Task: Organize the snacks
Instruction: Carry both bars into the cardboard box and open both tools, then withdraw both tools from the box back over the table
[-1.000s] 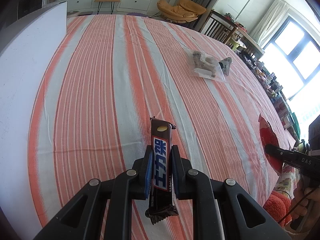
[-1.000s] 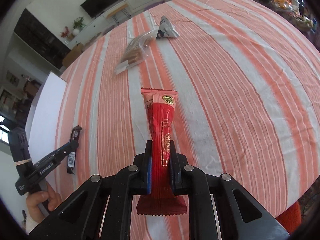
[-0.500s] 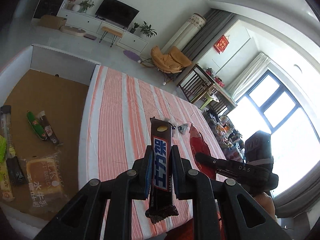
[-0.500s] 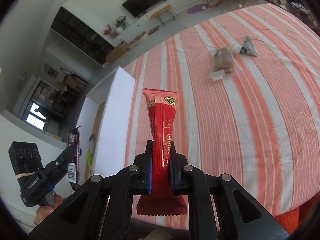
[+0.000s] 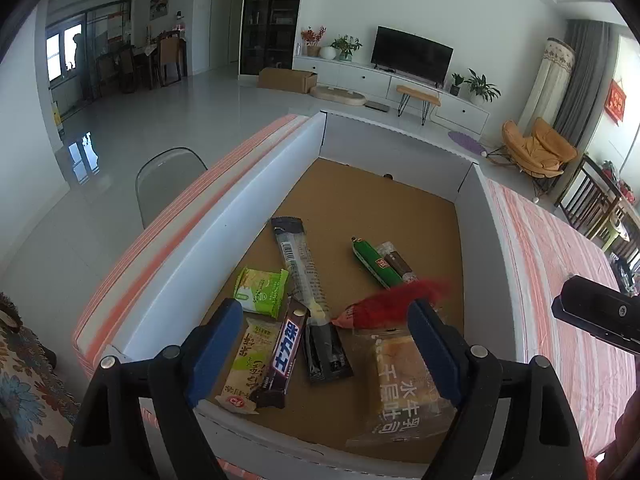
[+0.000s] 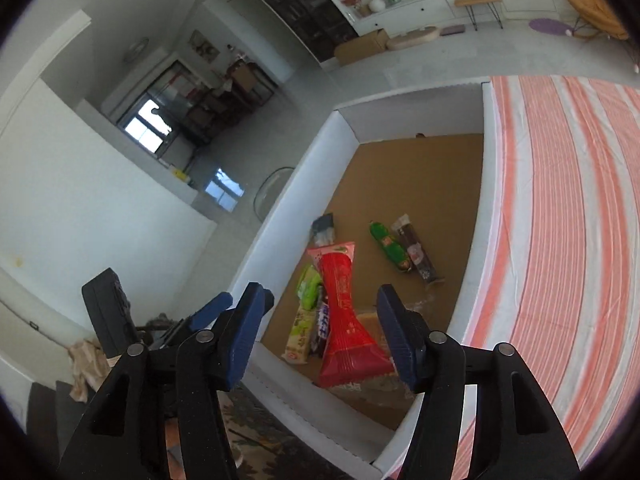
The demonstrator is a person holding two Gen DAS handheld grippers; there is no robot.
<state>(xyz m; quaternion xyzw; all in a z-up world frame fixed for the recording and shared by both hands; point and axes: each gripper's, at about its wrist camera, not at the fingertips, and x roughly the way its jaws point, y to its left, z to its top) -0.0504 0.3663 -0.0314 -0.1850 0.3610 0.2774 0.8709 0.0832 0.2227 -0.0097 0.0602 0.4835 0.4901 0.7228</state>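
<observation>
Both of your tongs have just been opening over the white box (image 5: 404,142) at the counter's (image 5: 560,280) end. The left tongs (image 5: 324,348) stand spread, and the chocolate bar (image 5: 286,350) lies loose on the box floor near its near-left corner. The right tongs (image 6: 320,332) are also spread; the red packet (image 6: 344,316) sits between the pads, seemingly free, and blurs in the left view. Both snacks are light, crinkly foil packs, slippery and easily crushed, so pinch them across the flat middle. The bar carries bold white Chinese characters on blue. The clear-wrapped cake (image 5: 404,380) also shows Chinese print.
</observation>
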